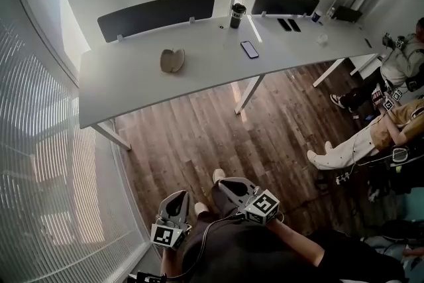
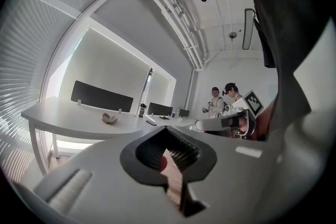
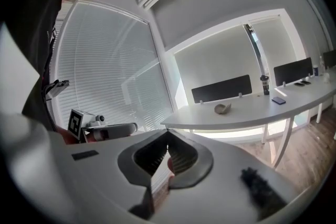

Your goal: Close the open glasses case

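A person stands on a wood-plank floor well back from a long white desk, holding the left gripper and the right gripper low against the body, side by side and clear of everything on the desk. Each gripper's own view shows its two jaws pressed together at the tips with nothing between them. The open glasses case, a pale beige shell with both halves spread, lies on the desk's left half, in front of a dark divider screen and well apart from both grippers. To the case's right a dark smartphone lies flat, and beyond it a black tumbler stands upright near the seam where a second desk section joins, backed by another dark screen. Two more phones lie side by side farther right. Slatted window blinds fill the left side of the room. At the far right edge of the head view, seated people are partly in view. From the left gripper view, the case shows small on the desk's surface; the right gripper view also catches it ahead of the divider screen.
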Demonstrator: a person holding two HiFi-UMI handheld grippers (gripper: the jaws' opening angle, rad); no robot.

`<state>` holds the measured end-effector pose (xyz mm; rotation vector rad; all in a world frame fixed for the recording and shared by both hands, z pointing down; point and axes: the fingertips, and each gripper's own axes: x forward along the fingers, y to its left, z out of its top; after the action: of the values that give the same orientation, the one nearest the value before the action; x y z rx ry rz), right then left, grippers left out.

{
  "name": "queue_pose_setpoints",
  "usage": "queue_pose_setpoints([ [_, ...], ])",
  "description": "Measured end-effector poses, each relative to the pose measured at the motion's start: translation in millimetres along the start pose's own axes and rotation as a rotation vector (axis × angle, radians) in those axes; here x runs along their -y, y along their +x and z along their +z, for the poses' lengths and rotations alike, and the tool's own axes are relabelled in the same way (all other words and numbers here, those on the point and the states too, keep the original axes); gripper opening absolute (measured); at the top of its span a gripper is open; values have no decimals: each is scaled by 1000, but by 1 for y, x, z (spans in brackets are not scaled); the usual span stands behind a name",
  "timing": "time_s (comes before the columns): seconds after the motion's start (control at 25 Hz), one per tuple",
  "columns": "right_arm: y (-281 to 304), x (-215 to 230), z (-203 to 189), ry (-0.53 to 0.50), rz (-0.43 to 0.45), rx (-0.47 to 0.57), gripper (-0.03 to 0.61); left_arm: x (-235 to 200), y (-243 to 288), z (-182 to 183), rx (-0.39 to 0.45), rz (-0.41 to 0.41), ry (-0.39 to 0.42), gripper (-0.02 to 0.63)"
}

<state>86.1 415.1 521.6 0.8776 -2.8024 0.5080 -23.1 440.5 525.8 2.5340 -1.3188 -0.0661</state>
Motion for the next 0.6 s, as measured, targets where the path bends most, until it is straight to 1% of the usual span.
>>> queue_pose_setpoints([
  [0.28, 6, 6, -3, -10, 14, 2, 5, 7, 6, -6, -21, -11, 8, 6],
  [0.36, 8, 7, -3, 5, 22, 0, 5, 5, 9, -6, -24, -7, 6, 6],
  [0.48, 13, 10, 9, 23, 16, -5, 5, 1, 12, -7, -33, -3, 6, 6],
  [0.6, 14, 18, 6, 27, 24, 8, 5, -2, 19, -6, -38, 3, 7, 6],
])
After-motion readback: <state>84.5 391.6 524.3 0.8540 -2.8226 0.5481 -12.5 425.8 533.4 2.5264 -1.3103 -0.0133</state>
